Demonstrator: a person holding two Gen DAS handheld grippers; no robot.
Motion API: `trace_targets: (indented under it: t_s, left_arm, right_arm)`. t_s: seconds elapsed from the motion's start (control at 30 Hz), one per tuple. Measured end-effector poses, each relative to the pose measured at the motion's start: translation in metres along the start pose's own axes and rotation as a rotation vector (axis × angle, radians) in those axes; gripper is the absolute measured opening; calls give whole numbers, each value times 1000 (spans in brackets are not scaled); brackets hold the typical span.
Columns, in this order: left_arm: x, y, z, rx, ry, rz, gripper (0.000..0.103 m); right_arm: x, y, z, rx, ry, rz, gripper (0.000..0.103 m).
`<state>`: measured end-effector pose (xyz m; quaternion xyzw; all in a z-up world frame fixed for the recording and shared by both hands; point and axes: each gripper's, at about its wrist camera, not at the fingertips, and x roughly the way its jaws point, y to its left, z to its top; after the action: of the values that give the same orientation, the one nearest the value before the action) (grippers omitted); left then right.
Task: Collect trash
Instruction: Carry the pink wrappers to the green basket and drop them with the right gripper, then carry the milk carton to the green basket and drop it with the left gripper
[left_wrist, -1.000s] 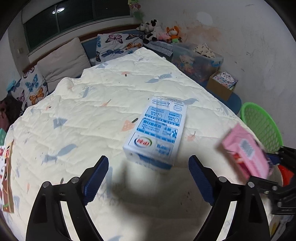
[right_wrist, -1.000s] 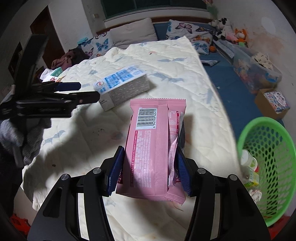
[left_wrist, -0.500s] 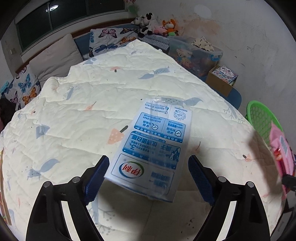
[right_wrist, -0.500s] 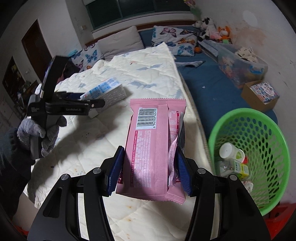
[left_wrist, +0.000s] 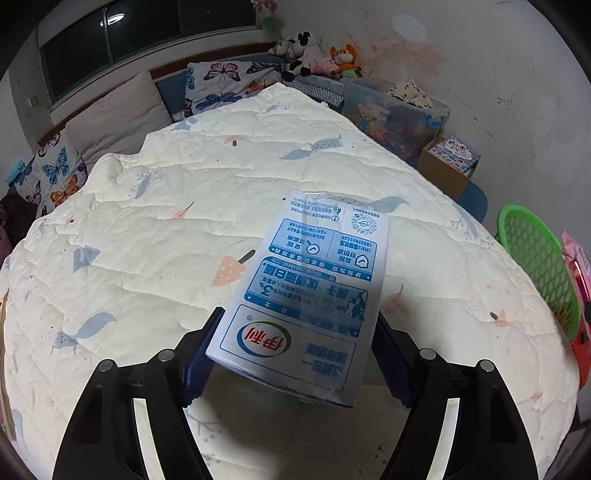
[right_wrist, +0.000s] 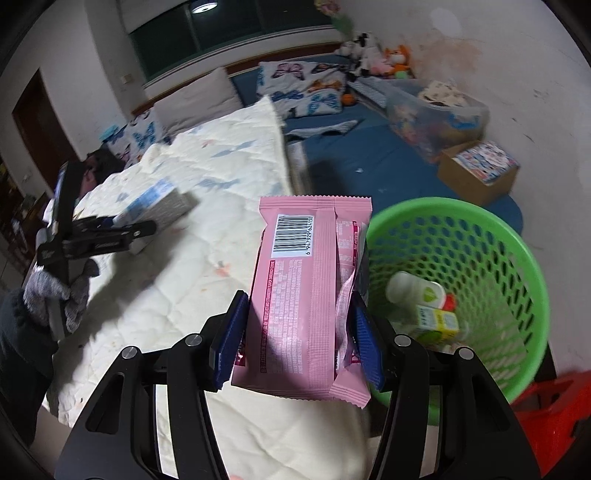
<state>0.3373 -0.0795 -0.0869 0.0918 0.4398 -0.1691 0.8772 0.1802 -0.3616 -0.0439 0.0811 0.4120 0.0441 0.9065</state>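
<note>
Two tools work over a quilted bed, each with a piece of trash.
The right tool grips a pink packet beside the green basket; the left tool has just been closing around a milk carton on the cream quilt. Pillows, stuffed toys and a stained wall lie beyond.

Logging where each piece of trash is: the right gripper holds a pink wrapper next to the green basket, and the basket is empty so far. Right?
Not quite: the green basket is not empty. The right wrist view shows a white bottle and a small yellow-green carton inside. The right gripper does hold the pink wrapper beside it.
</note>
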Motion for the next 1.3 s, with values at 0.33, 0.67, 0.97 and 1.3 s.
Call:
trace_targets:
  t_s: [0.33, 0.67, 0.97, 1.3]
  left_arm:
    - [-34, -21, 1, 43, -41, -19, 72]
    - [-66, -69, 12, 106, -82, -90, 72]
    - [-68, -137, 24, 196, -88, -169, 72]
    - [-43, -219, 28, 291, -36, -234, 72]
  right_arm:
    - [-7, -61, -15, 96, 11, -112, 56]
    - [5, -112, -18, 182, 28, -182, 62]
    - [2, -135, -22, 233, -1, -174, 72]
    - [-39, -139, -38, 207, -45, -183, 77]
